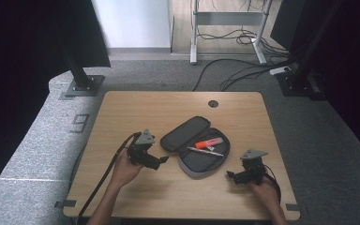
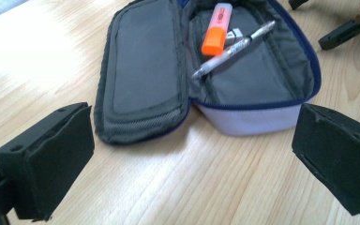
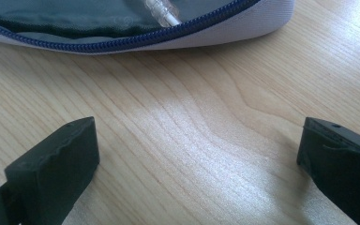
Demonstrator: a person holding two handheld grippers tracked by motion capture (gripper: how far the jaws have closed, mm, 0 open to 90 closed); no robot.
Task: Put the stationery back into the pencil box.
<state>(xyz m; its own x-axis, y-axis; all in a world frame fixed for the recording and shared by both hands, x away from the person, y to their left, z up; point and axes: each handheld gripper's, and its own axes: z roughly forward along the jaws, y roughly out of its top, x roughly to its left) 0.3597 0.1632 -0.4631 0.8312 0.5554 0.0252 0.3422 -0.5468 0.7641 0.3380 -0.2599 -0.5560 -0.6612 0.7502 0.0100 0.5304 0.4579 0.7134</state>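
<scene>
An open pencil case [image 1: 194, 146] lies in the middle of the wooden table [image 1: 122, 108], its lid flap folded out to the left. Inside it rest an orange highlighter [image 1: 209, 142] and a clear pen [image 1: 205, 151]. The left gripper view shows the case [image 2: 145, 70] close ahead with the highlighter [image 2: 217, 29] and pen [image 2: 234, 47] inside. My left gripper [image 1: 163, 161] is open just left of the case, empty. My right gripper [image 1: 229, 174] is open at the case's lower right, empty. In the right gripper view, the case's zipped edge [image 3: 168, 40] runs along the top.
A round cable hole [image 1: 213, 103] sits near the table's far edge. Black stands [image 1: 82, 79] and cables [image 1: 243, 70] are on the carpet beyond the table. The other gripper's jaws [image 2: 344, 30] show at the upper right of the left gripper view.
</scene>
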